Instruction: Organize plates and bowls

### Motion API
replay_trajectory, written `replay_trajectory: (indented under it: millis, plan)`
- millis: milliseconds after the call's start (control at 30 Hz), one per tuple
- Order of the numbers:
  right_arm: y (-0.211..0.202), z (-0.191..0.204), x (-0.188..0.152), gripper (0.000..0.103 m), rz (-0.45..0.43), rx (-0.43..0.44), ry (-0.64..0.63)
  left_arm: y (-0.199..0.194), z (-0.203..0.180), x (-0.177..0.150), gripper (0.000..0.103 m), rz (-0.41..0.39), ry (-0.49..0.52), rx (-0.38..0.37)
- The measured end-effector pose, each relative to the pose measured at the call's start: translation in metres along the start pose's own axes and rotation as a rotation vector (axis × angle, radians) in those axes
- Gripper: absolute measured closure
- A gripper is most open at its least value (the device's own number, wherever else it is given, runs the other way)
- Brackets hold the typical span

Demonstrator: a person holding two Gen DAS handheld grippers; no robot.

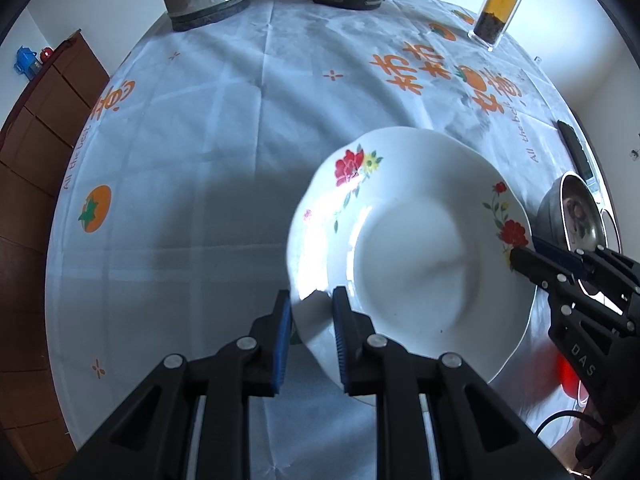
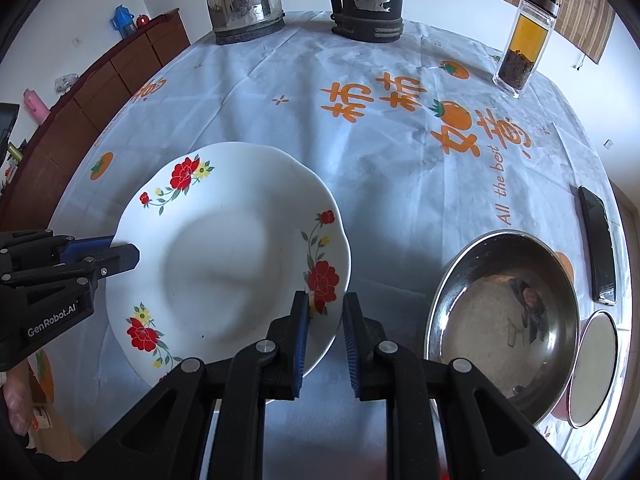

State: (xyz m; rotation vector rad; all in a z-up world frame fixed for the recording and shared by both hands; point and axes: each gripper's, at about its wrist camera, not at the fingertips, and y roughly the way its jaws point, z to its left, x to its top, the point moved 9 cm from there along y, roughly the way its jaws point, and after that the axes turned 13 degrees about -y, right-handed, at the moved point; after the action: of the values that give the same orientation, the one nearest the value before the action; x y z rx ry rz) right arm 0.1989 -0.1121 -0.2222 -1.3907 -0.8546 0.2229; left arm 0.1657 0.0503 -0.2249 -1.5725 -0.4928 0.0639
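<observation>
Left tool: jaws nearly together, blue pads clamped on the left rim of the white flowered plate. Seen in the right wrist view as a dark arm entering from the left edge, its tips meeting the plate's left rim.

Right tool: jaws nearly together, clamped on the plate's right rim beside a red flower; one pad lies over the rim's upper face, the other outside it. In the left wrist view its tips pinch the rim at the plate's right side.

Plate: white, scalloped rim, red and yellow flower sprays. Held between both tools, tilted, above the near half of the table. Whether its underside touches the tablecloth cannot be told.

Steel bowl: stands on the table just right of the plate, apart from it; empty inside, showing only reflections. Cut off at the right edge in the left wrist view.

Hidden or unclear: a round white-faced item behind the bowl's right side is part-covered and not identifiable. A dark flat phone-like slab lies near the table's right edge.

Far edge of table: steel kettle, dark jug, both cropped at the top; glass jar with dark and amber contents.

Pose: both tools point steeply downward, facing each other across the plate.
</observation>
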Motion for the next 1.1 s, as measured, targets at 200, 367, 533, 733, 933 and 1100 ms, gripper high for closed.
replay_trajectory:
  millis: [200,367,533,733,933,1100]
  plan:
    - [0.0022,0.0004,-0.0015,0.084,-0.001,0.012,0.004,0.0,0.0009,0.0003,0.086,-0.001,0.002,-0.002]
    - [0.0028,0.0009,-0.0016,0.084,-0.006,0.015,-0.001,0.0022,0.0021,-0.0002,0.085,-0.001,-0.005,-0.008]
    - [0.0017,0.001,-0.0011,0.084,-0.013,0.009,-0.007,0.003,0.0021,-0.0005,0.085,-0.002,-0.003,-0.008]
    - [0.0021,0.0007,-0.0015,0.084,-0.013,0.002,-0.016,0.0032,0.0029,0.0,0.085,-0.008,-0.01,-0.016]
    - [0.0019,0.0032,0.0012,0.083,-0.013,-0.035,-0.068,0.003,0.003,-0.0006,0.085,-0.005,-0.021,-0.021]
    - [0.0017,0.0036,0.0021,0.083,-0.018,-0.045,-0.08,0.0028,0.0034,-0.0008,0.085,-0.004,-0.025,-0.025]
